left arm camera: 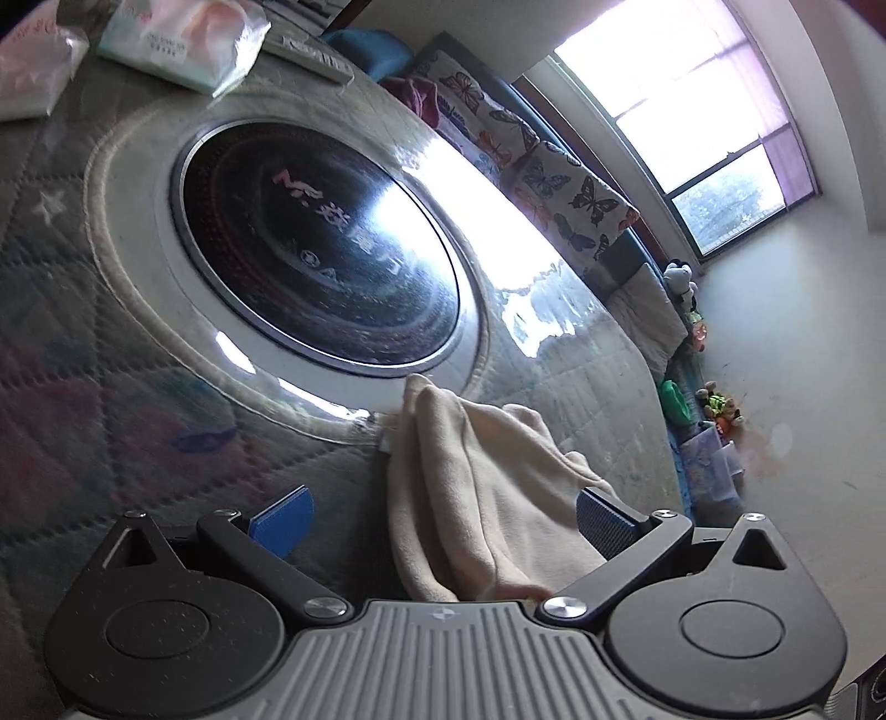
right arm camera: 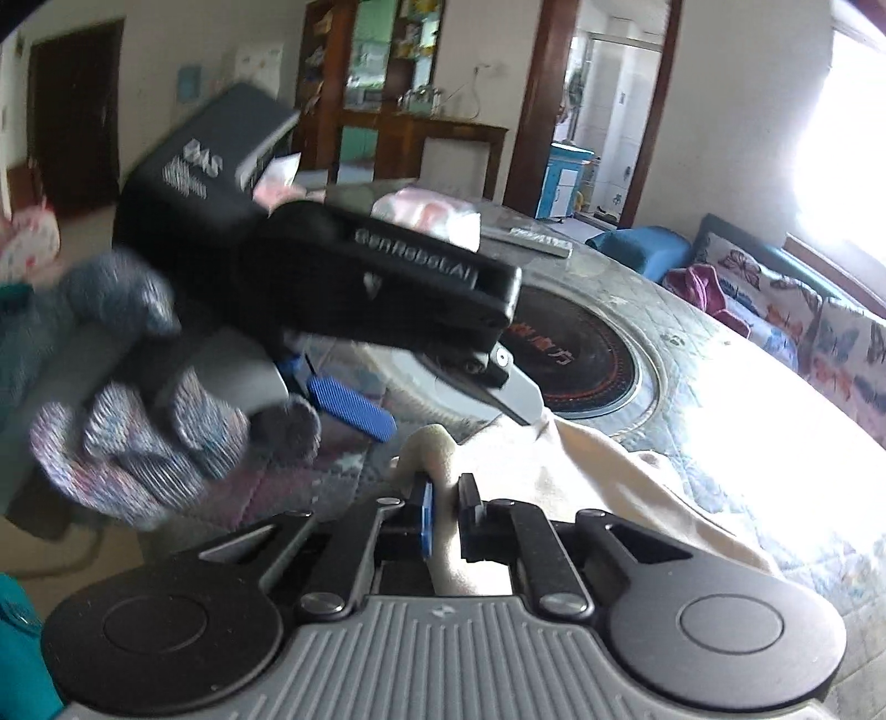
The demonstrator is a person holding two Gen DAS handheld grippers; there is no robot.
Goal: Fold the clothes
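Note:
A cream fleece garment (left arm camera: 476, 498) lies bunched on the quilted table cover (left arm camera: 83, 343), just below the round black cooktop (left arm camera: 321, 249). My left gripper (left arm camera: 443, 526) is open, its blue pads wide apart with the cloth lying between them. In the right wrist view my right gripper (right arm camera: 446, 518) is shut on a raised fold of the cream garment (right arm camera: 581, 471). The left gripper (right arm camera: 432, 387), held by a gloved hand (right arm camera: 138, 443), hovers open just beyond it, over the cloth's far edge.
Tissue packs (left arm camera: 183, 39) and a remote (left arm camera: 315, 55) lie at the table's far side. A butterfly-print sofa (left arm camera: 554, 166) runs along the window wall, with toys (left arm camera: 681, 282) beside it. A wooden cabinet (right arm camera: 387, 83) and a doorway (right arm camera: 609, 111) stand behind.

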